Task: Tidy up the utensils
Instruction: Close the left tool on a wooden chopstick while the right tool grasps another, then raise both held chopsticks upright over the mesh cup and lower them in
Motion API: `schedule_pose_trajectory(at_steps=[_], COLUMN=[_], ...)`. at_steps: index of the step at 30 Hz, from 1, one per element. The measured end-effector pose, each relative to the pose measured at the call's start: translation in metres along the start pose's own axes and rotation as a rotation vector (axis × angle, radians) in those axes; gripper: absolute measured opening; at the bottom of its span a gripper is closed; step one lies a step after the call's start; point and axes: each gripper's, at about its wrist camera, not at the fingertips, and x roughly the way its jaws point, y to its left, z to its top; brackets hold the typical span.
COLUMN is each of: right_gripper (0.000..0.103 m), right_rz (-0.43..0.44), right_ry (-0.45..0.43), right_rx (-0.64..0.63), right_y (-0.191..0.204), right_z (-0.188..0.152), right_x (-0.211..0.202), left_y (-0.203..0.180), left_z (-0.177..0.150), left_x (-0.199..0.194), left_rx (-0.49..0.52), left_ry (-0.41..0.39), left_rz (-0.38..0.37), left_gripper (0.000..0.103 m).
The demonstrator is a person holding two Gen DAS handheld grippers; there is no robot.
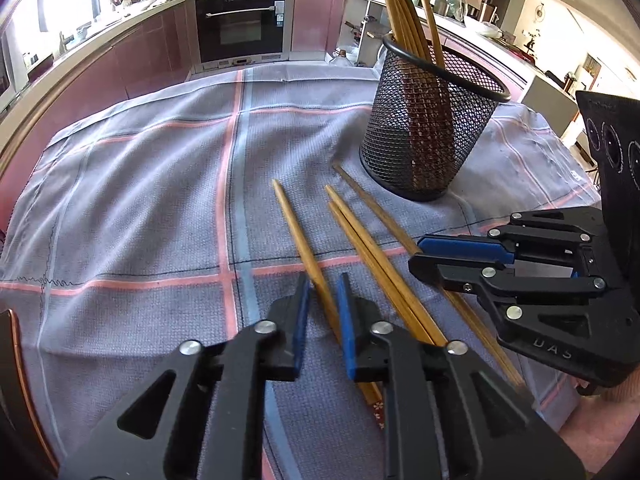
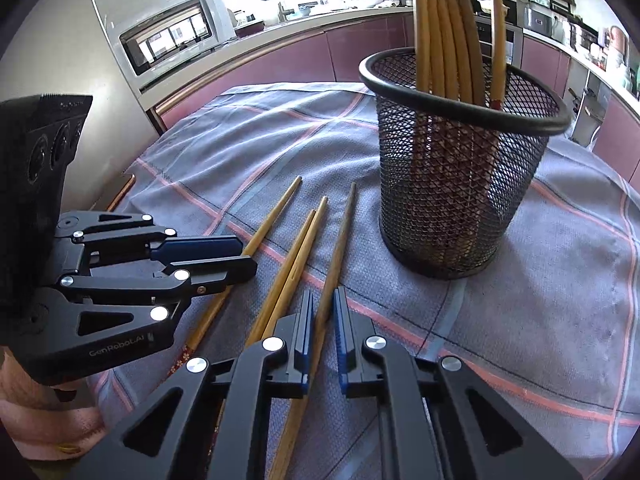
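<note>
**A:** Both grippers are down on the cloth (image 1: pixel 120 200) at once, on the near side of the mesh cup (image 1: pixel 432 120). The left gripper (image 1: pixel 323 312) has its blue pads pinched on the leftmost chopstick (image 1: pixel 300 240), the loose one lying farthest from the cup.

**B:** And the right gripper (image 2: pixel 323 320) is pressed together on the chopstick nearest the cup (image 2: pixel 340 240). The jaws are narrow and the stick runs straight between the pads, so I read that as a grip.

**A:** Two more sticks, the middle pair (image 2: pixel 296 256), lie side by side between those two, untouched, tips pointing toward the cup.

**B:** The cup stands upright with a bunch of chopsticks (image 2: pixel 448 24) already leaning in it. So the sorting is partway done, I'd judge, with four loose ones left on the cloth.

**A:** The step in hand looks like the pickup: both sticks clamped, neither clearly off the cloth yet.

**B:** What comes next calls for lifting each stick clear, swinging it upright, and bringing its lower end over the rim of the cup.

**A:** It's tricky with two at once. The standing bunch fans out above the rim, so each new stick needs an open gap to drop through.

**B:** And a long thin stick held near one end may pivot in the pads.
</note>
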Motion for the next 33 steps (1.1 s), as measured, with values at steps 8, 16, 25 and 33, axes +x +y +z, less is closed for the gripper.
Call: schedule_pose_trajectory(at_steps=[8,16,25,33], right_gripper=[0.005,0.005,0.005,0.005], right_rz=[0.036,0.106,0.132,0.102], right_ry=[-0.032,-0.098,-0.219,-0.324], right_rx=[0.016,0.009,0.011,0.025], right_y=[-0.004,-0.004,-0.006,-0.015], right_z=[-0.001,0.0,0.009,0.019], right_x=[-0.014,-0.041,-0.084,-0.111], left_y=[0.007,0.009,0.01,0.012], left_z=[-0.002,0.001,0.013,0.025], left_x=[-0.005,-0.036,-0.09,-0.127], left_rx=[-0.072,-0.076,-0.071,-0.07], left_ry=[-0.019,-0.089,-0.217,-0.308], left_rz=[-0.004,-0.052,-0.167,-0.22], left_gripper=[0.008,0.008,0.008,0.008])
